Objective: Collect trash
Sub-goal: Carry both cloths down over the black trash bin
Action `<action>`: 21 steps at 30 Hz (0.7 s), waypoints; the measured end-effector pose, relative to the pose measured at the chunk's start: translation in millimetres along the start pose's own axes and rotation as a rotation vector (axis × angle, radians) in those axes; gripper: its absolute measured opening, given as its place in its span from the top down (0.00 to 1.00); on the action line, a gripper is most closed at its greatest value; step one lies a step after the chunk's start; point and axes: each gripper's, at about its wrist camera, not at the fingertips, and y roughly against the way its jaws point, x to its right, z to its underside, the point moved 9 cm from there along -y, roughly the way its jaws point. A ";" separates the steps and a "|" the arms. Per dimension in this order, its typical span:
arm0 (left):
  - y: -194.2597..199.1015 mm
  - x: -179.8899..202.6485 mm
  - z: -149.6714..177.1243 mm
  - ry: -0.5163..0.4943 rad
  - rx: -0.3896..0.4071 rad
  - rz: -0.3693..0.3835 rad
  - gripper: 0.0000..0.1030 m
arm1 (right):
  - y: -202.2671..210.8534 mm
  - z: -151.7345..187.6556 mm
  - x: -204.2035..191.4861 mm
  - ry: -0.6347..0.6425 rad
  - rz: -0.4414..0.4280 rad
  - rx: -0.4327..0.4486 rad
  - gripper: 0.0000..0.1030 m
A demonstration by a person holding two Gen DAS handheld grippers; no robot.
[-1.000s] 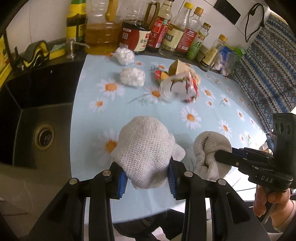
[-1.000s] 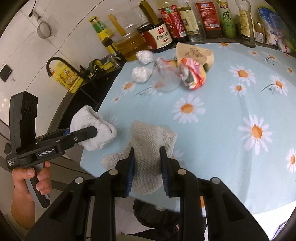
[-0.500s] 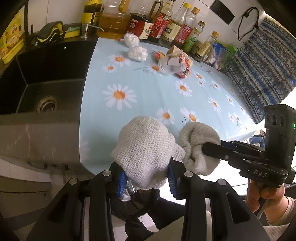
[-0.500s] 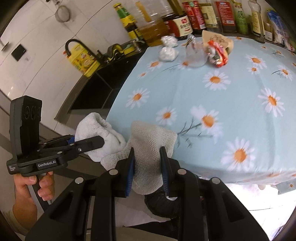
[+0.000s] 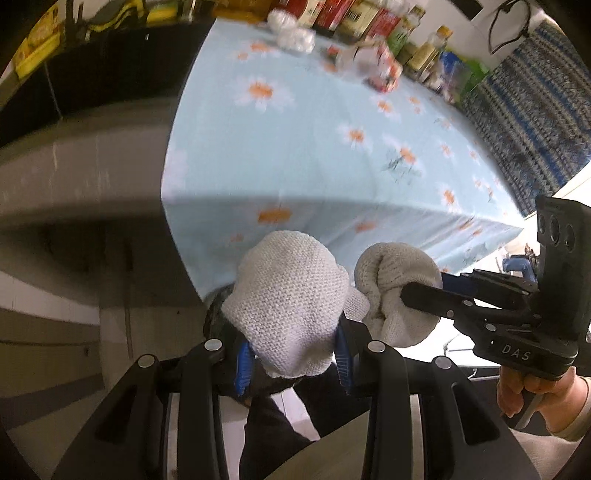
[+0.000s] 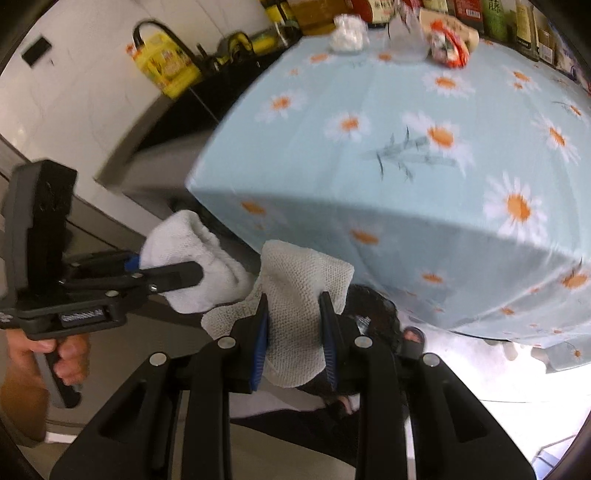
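Observation:
My left gripper (image 5: 291, 354) is shut on a white knitted cloth (image 5: 284, 299), held off the table's near edge above a dark bin opening (image 5: 218, 317). My right gripper (image 6: 293, 332) is shut on a second white cloth (image 6: 299, 295), also past the table edge, over a dark bag (image 6: 369, 314). Each gripper shows in the other's view: the right gripper (image 5: 424, 295) and the left gripper (image 6: 177, 273). Trash lies at the far end of the daisy tablecloth (image 5: 314, 147): white crumpled wads (image 5: 295, 35), a clear plastic cup (image 6: 404, 44) and a red wrapper (image 6: 450, 48).
A black sink (image 5: 92, 77) lies left of the table. Sauce and oil bottles (image 5: 354, 18) line the back wall. A yellow bottle (image 6: 166, 62) stands by the sink. A blue patterned fabric (image 5: 535, 122) hangs at the right.
Both grippers have pulled back from the tabletop and dropped below its near edge, still holding their cloths. The view now looks down over the table's front drop toward the dark bin.

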 end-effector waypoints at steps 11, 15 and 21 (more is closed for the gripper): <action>-77.9 -27.0 63.0 0.091 -0.198 -0.047 0.67 | -70.8 55.4 37.6 -0.032 0.053 -0.216 0.73; -101.9 -39.6 80.4 0.131 -0.258 -0.063 0.67 | -96.7 70.7 49.2 -0.059 0.057 -0.286 0.73; -136.1 -55.8 109.0 0.169 -0.353 -0.105 0.66 | -128.8 87.2 65.5 -0.068 0.066 -0.348 0.73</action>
